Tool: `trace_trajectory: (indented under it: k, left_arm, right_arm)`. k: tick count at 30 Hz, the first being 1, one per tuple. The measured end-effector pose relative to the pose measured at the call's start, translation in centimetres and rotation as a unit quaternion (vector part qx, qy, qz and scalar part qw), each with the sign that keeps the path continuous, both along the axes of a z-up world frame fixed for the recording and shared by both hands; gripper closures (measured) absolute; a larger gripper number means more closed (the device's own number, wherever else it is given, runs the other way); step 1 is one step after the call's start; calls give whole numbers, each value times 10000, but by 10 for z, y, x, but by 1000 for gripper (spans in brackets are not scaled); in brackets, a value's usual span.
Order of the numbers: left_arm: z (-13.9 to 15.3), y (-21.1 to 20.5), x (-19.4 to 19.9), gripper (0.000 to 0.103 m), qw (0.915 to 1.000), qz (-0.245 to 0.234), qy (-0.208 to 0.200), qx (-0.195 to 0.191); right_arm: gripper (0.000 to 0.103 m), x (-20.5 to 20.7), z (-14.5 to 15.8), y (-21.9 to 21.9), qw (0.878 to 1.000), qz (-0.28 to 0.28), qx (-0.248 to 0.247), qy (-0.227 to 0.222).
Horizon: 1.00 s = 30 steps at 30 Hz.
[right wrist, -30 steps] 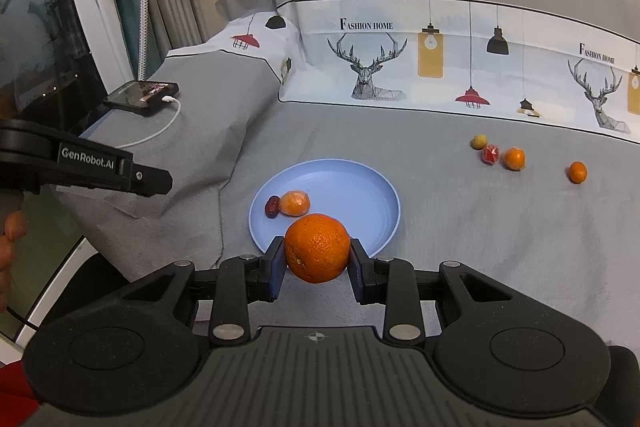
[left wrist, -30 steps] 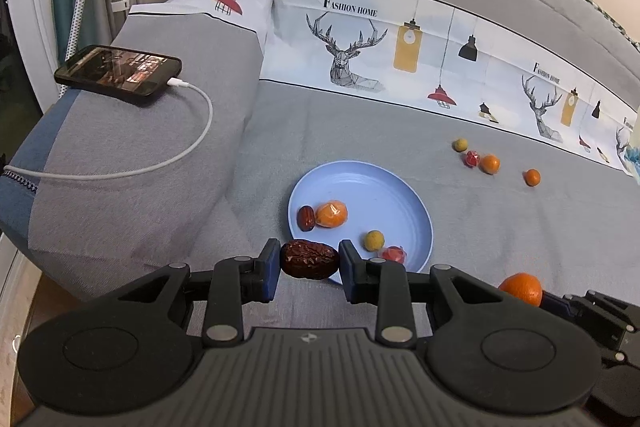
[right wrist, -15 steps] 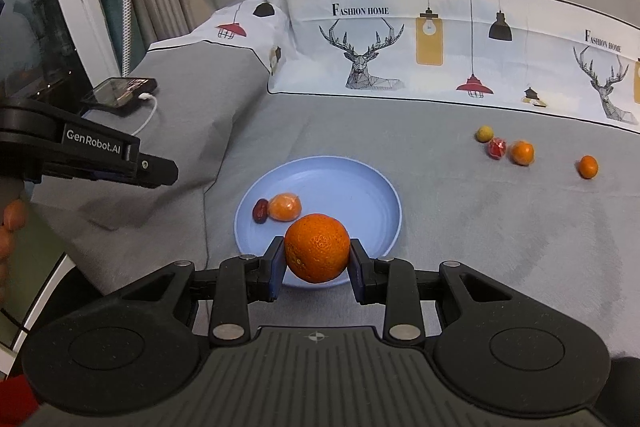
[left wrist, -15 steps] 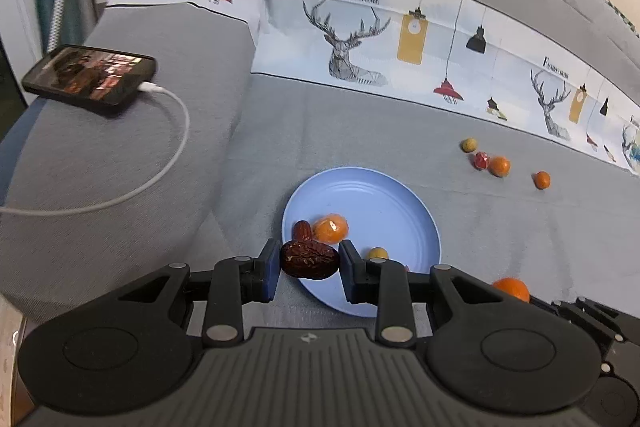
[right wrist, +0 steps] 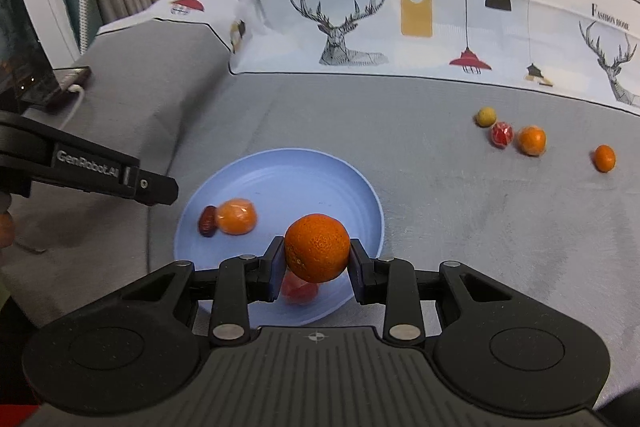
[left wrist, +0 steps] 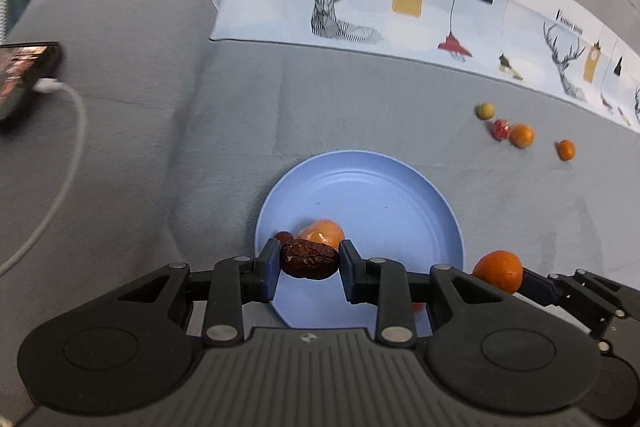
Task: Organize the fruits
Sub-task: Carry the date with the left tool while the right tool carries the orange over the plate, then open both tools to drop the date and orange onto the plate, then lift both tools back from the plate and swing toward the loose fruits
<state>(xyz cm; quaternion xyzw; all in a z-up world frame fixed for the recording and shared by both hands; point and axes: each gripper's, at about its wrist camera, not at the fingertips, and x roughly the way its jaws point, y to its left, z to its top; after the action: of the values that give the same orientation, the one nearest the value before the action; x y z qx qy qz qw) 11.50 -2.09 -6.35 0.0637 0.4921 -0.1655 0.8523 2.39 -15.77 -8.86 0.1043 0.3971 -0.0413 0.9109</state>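
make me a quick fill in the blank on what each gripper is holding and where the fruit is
1. The left gripper is shut on a wrinkled dark red ____.
2. The right gripper is shut on a round ____.
3. Both grippers hang over a plate whose colour is ____.
4. On the grey bed cover, the count of small fruits lying outside the plate, far right, is ____.

Missing words: date; orange; blue; four

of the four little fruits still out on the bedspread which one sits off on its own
The small orange one farthest right. The yellowish fruit, red wrapped one and other orange cluster together.
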Motion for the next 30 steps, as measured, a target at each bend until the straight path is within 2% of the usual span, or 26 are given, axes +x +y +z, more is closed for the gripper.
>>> trace_trajectory:
  k: [15, 17, 18, 19, 20, 21, 23, 25, 30]
  left_arm:
    - [-40, -25, 45, 69, 9993, -171, 211, 257]
    - [-42, -27, 48, 65, 9992, -173, 251, 269]
    - [-42, -27, 49, 46, 9991, -176, 281, 266]
    - [-41, -26, 48, 22, 9992, -156, 261, 246]
    - [-39, -25, 48, 11, 9995, -92, 195, 243]
    - [-36, -24, 47, 0, 9996, -20, 129, 261]
    - [-31, -21, 44, 0, 9995, 67, 101, 275]
    - [-28, -18, 44, 0, 9991, 50, 345, 258]
    - [-14, -5, 28, 0, 9971, 205, 724, 148]
  right_arm:
    - [69, 45, -28, -12, 9994, 161, -3, 301]
    - [69, 49, -31, -14, 9993, 173, -4, 336]
    - [68, 51, -32, -14, 9992, 200, 22, 354]
    - [67, 53, -33, -15, 9991, 202, 45, 366]
    - [65, 54, -33, -16, 9992, 170, 51, 370]
    - [61, 56, -32, -17, 9992, 167, 69, 369]
    - [33, 55, -27, -17, 9993, 150, 50, 329]
    - [19, 49, -20, -16, 9996, 79, -66, 276]
    - [9, 21, -2, -19, 9991, -115, 72, 410]
